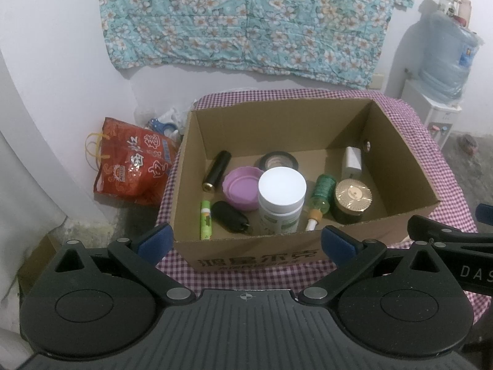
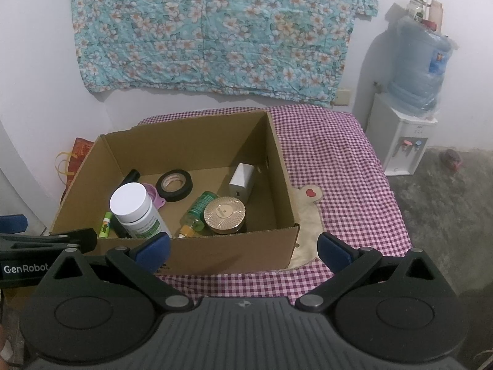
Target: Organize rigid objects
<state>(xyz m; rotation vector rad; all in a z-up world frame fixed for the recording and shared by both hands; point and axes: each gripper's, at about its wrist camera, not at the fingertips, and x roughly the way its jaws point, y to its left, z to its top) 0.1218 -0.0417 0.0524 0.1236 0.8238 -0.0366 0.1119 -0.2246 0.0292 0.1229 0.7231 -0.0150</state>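
From the left wrist, the left gripper (image 1: 245, 240) was spread wide and held nothing. The cardboard box (image 1: 400, 160) sat straight ahead of it, with the white jar (image 1: 282, 191) standing up near the box's front wall.

From the right wrist, the right gripper (image 2: 245, 246) was spread and empty too. The box (image 2: 280, 166) lay ahead and to its left, so the left gripper looked nearer the jar (image 2: 135, 206).

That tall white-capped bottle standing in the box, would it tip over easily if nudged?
Probably: the white-capped bottle stands upright, taller than everything around it. Its smooth round body might slip or roll once down. The green bottle lying close beside it could stop it rolling far.
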